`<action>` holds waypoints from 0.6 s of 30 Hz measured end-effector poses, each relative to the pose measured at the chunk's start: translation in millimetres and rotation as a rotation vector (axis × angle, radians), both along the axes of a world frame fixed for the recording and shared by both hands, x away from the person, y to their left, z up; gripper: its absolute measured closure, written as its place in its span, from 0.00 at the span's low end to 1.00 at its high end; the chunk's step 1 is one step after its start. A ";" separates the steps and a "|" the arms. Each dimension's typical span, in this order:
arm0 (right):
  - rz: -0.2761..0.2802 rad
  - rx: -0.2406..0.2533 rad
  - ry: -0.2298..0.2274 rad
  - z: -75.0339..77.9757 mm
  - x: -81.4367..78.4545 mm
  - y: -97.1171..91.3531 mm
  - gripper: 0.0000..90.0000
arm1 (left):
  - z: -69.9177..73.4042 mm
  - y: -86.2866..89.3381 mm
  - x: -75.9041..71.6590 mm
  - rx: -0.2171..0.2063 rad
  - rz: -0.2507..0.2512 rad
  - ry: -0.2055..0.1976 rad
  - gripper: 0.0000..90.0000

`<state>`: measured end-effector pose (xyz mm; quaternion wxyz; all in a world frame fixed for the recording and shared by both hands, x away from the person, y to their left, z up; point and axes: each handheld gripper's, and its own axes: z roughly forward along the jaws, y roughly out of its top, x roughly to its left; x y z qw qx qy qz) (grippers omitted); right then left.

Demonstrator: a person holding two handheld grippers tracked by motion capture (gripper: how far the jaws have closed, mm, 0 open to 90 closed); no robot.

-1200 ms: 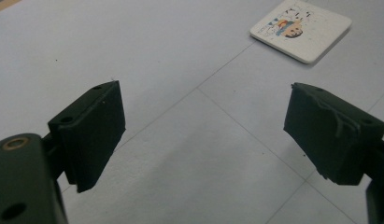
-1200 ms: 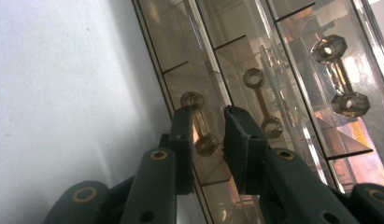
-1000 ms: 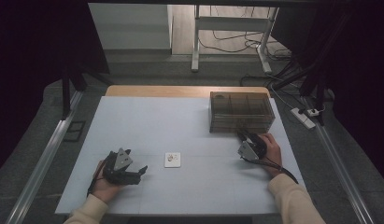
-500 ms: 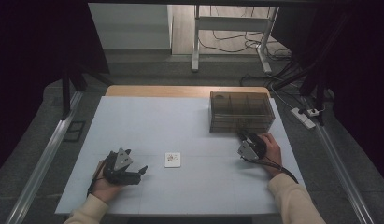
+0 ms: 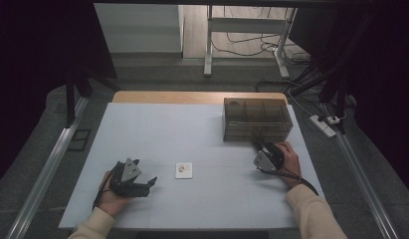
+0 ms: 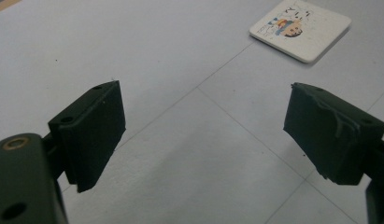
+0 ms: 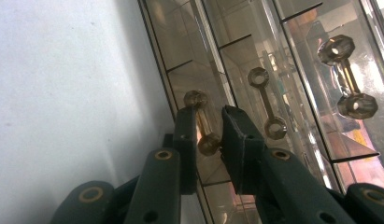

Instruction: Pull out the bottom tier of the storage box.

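Gripping the leftmost of three clear dumbbell-shaped drawer handles [image 7: 202, 125], the right gripper [image 7: 209, 135] has its two black jaws closed around the handle's thin bar, one pad on either side. That handle sits on the front face of a smoky transparent plastic drawer box [image 5: 256, 118], at the drawer next to the box's left front edge as the right gripper view turns it. Two more handles of the same kind, the middle handle [image 7: 266, 102] and the far handle [image 7: 347, 78], stand apart along the same front, each on its own drawer with dark dividers between them.

From the high view the box stands at the far right of the pale blue-grey table mat [image 5: 157, 124], its back close to the strip of bare wooden table edge [image 5: 192, 96]. The right gripper [image 5: 262, 152] reaches the box's front lower edge, with the person's right hand [image 5: 287, 159] just behind it and open mat on the near side.

Well to the left, a small white square tile with a coloured picture [image 5: 183, 170] lies flat in the middle of the mat, with free room all round. The left gripper [image 5: 146, 183] rests near the mat's front left, jaws spread wide with nothing between them, the tile [image 6: 299, 28] lying ahead of its pads [image 6: 94, 130].
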<state>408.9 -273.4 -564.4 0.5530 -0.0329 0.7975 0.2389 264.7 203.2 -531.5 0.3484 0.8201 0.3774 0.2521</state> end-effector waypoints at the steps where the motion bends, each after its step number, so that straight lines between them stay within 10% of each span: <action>1: 0.003 -0.002 -0.003 -0.2 0.0 -0.1 0.83 | 0.1 0.1 -0.1 -0.001 0.000 0.000 0.14; 18: 0.020 -0.011 -0.029 -2.2 -1.9 -0.6 0.87 | 0.1 0.3 -0.6 0.001 0.001 -0.002 0.14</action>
